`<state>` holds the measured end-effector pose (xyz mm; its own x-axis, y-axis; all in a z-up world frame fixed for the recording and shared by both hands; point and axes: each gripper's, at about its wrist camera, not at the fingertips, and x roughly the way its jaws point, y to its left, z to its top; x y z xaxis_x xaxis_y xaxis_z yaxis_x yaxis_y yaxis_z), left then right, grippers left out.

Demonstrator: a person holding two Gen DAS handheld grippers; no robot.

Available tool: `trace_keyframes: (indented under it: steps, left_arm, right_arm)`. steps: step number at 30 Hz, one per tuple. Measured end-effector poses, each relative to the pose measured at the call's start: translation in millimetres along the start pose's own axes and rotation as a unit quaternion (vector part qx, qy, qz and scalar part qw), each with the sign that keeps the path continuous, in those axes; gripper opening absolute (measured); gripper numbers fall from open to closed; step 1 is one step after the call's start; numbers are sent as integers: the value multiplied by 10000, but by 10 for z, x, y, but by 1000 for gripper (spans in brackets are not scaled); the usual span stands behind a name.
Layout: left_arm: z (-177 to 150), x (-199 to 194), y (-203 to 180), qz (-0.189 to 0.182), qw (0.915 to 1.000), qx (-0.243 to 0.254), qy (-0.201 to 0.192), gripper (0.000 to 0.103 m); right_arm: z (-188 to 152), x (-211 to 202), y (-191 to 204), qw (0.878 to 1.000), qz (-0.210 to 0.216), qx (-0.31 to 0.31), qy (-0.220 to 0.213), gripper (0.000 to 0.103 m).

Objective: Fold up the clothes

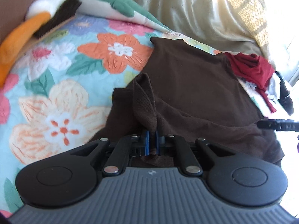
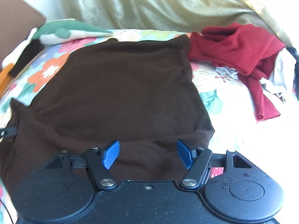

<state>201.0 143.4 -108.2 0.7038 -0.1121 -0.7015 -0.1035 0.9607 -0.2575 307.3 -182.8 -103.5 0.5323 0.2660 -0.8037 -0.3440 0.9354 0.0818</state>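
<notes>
Mid-fold on the flowery quilted bed (image 1: 61,85): left claw (image 1: 151,141) pinches the dark brown knit top's (image 2: 119,85) edge, right claw (image 2: 147,153) gapes empty above it, so grabbing the near hem looks next.

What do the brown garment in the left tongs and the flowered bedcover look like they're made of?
Brown garment: probably a soft, matte fine-rib knit; ribbing shows on the pinched fold. Flowered bedcover: looks like quilted or embroidered cotton, with a puckered, stitched surface around the flowers.

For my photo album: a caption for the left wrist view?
Left claw pinching the brown garment on a floral bedspread.
</notes>
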Motion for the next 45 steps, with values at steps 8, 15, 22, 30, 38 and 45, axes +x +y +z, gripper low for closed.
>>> trace_keyframes:
  steps: [8, 15, 22, 30, 38, 45]
  left_arm:
    - [-4, 83, 38, 250, 9996, 20, 131, 6]
    - [3, 20, 91, 296, 9995, -127, 20, 6]
    - [0, 25, 34, 582, 9982, 68, 83, 7]
    - [41, -21, 218, 459, 9978, -470, 68, 15]
    - [95, -80, 425, 1007, 9918, -781, 135, 16]
    - [133, -162, 361, 589, 9955, -730, 128, 44]
  right_arm:
    - [-138, 334, 138, 9955, -340, -843, 252, 54]
    - [-85, 164, 173, 9928, -635, -979, -279, 9]
    - [-17, 46, 83, 9926, -636, -734, -729, 13]
    - [-165, -276, -104, 9962, -590, 148, -623, 38]
    - [-562, -273, -158, 9976, -694, -6, -3, 39]
    - [-576, -307, -243, 9961, -859, 193, 16, 48]
